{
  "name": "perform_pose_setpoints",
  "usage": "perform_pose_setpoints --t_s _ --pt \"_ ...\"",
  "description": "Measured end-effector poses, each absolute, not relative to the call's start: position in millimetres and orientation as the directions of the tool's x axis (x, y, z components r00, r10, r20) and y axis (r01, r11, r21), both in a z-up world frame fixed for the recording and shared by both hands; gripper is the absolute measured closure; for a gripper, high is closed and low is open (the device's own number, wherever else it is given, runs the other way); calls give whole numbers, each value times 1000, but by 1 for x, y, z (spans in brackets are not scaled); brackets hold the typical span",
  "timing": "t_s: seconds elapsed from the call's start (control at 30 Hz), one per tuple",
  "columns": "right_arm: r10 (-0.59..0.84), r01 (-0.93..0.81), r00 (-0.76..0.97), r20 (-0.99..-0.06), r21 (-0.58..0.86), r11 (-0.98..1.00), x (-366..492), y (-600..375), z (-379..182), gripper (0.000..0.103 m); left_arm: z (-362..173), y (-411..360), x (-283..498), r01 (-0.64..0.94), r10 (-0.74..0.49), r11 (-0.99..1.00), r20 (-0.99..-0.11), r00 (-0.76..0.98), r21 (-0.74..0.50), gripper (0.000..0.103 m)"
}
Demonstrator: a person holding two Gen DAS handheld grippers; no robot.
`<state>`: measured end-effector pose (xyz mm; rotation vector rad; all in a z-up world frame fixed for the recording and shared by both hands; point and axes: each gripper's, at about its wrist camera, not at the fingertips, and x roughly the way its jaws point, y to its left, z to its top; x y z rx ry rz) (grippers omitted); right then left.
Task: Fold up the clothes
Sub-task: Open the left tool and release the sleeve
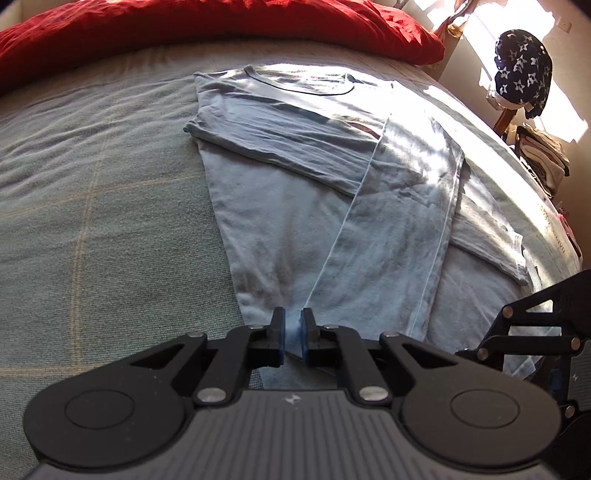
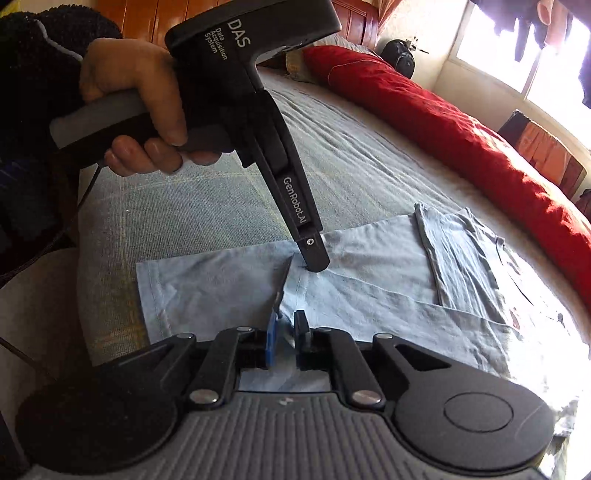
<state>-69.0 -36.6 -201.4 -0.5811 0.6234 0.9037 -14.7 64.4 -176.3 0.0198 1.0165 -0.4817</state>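
Right now a light blue T-shirt lies flat on the bed, with its sides and sleeves already folded in toward the middle, so it makes a long strip. The left gripper is down at the bottom hem, and its fingers pinch a bit of blue cloth between them. The right gripper is at the hem too, and its fingers are a little apart with cloth between them; I cannot tell if they hold it tight. Holding both hem corners likely lets the person lift the bottom up toward the collar. A hand holds the left tool, which reads "DAS Data Acquisition System" and "GenRobot.AI". A red blanket sits past the shirt.
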Motion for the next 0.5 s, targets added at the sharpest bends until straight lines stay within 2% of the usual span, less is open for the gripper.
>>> perform_pose_setpoints --t_s 0.13,0.2,0.3,0.4,0.5 --pt "539 -837 477 -695 -171 520 -77 -58 -190 88 -157 48 -8 440 -402 878 -792 459 -189 87" --pt "519 -804 520 -679 -184 566 -79 -78 -182 79 -147 40 -5 462 -414 868 -778 472 -181 85" --pt "458 -727 591 -664 -193 659 -64 -113 -174 76 -136 18 7 503 -440 847 -753 488 -169 78" --pt "429 -642 623 -654 -114 758 -33 -145 -170 75 -135 -18 37 545 -481 821 -724 495 -172 76" --pt "449 -577 635 -629 1 817 14 -168 -174 75 -147 -39 71 523 -461 839 -710 532 -153 75"
